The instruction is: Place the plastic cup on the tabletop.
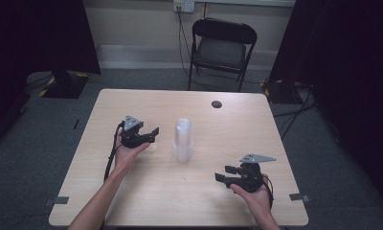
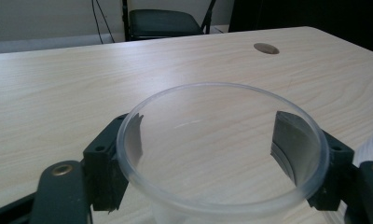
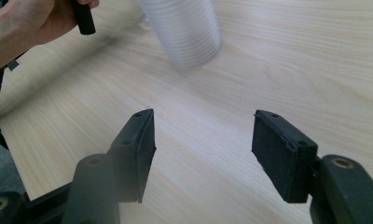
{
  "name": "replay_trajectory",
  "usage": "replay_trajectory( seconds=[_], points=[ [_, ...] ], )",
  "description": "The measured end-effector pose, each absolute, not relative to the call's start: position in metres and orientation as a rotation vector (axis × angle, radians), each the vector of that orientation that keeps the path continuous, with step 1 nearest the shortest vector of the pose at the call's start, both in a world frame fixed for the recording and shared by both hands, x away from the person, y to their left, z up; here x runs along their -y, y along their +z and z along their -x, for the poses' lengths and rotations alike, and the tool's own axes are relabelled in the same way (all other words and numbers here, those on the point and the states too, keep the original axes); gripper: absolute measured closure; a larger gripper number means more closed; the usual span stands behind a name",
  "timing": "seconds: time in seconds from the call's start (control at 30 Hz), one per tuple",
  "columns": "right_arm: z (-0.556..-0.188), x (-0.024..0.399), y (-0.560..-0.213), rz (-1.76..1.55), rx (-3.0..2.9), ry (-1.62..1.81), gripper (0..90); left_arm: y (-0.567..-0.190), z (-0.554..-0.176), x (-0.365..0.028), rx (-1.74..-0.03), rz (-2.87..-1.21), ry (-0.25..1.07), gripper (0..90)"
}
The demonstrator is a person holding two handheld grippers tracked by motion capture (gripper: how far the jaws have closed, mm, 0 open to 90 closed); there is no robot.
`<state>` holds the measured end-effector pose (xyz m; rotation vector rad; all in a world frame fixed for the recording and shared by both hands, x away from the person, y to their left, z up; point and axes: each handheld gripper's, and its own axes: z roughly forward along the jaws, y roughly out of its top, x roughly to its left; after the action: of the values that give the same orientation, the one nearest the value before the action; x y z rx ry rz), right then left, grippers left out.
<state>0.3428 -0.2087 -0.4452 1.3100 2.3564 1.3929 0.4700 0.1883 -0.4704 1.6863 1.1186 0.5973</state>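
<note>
Pale wood-grain table [image 1: 146, 201] on grey carpet, black folding chair [image 1: 221, 50] behind. Clear plastic cup [image 2: 222, 154] between spread left claw [image 2: 212, 156] jaws (pads seemingly off its wall). Right claw [image 3: 201, 156] spread, empty, facing translucent cup stack [image 1: 183, 140] at mid-table.

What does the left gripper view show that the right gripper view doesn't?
Left gripper view: a clear cup between the left tool's jaws (pad contact unclear), a black chair and a dark round spot on the tabletop.
Right gripper view: the stack of cups, the person's left hand, and the right tool open with nothing between its jaws.
Both: the light wooden table.
</note>
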Motion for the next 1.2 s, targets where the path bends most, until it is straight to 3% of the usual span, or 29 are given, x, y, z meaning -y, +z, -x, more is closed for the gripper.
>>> replay_trajectory(
  seconds=[1.2],
  points=[
    [-0.342,0.210,-0.445,-1.321,-2.356,1.402,39.9,-0.479,-0.459,-0.189,-1.129,-1.837,0.518,15.8]
  ],
)
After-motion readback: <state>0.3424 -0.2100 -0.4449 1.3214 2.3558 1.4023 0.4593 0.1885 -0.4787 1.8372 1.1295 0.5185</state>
